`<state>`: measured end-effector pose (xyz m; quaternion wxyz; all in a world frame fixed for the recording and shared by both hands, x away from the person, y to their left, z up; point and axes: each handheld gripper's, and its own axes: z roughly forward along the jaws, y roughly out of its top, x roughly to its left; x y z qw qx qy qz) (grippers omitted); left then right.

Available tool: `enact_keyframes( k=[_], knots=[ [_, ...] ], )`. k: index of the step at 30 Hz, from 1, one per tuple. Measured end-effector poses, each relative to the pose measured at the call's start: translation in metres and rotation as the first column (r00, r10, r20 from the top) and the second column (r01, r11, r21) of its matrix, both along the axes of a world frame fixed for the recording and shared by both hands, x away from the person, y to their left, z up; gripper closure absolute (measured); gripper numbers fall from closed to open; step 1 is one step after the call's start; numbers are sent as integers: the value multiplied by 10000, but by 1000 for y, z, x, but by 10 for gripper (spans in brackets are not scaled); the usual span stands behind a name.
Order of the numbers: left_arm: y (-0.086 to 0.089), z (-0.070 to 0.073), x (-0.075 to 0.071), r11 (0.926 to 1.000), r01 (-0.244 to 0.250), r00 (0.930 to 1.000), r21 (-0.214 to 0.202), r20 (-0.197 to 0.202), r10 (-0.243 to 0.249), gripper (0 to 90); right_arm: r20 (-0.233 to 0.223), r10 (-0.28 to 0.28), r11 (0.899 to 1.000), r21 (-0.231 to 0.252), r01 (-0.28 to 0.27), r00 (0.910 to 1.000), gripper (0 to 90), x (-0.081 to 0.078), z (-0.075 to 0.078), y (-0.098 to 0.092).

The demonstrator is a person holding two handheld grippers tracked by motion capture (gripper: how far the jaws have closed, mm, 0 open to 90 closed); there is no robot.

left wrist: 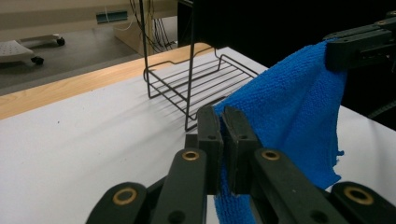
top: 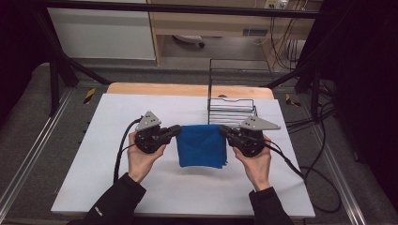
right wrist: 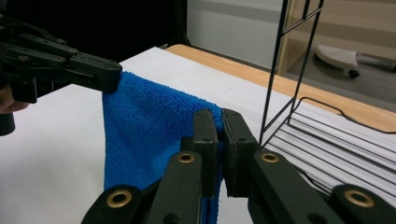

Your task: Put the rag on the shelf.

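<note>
Cloth (top: 202,146), blue microfibre, is hanging folded between the two grippers above the middle of the white table (top: 117,187). The left gripper (top: 177,130) is clamping its upper left corner; the right gripper (top: 222,130) is clamping the upper right. Judged soft, light and limp, it is sagging freely, so top-corner holds are suiting it best. A black wire rack (top: 231,108) is standing just beyond, at far right. Whether the lower hem is touching the table is hard to judge.

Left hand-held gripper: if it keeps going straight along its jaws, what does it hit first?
Likely the right hand-held gripper: the left one points across at it, both shut on the blue cloth hanging between them. The wire rack seems off that line, though depth is unclear.
</note>
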<state>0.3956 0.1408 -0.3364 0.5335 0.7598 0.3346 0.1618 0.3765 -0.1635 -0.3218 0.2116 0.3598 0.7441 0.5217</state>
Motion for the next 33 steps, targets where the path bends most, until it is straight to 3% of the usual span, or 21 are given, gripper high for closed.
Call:
enact_keyframes(
  k=[21, 33],
  knots=[
    [-36, 26, 11, 9983, 182, 9974, -552, 707, -143, 863, 691, -667, 9975, 263, 650, 9954, 858, -4, 24, -33],
    [-51, 40, 17, 9948, 207, 9936, -1001, 1126, -93, 865, 1252, -1102, 9925, 668, 1024, 9860, 858, -4, 34, -47]
  ],
)
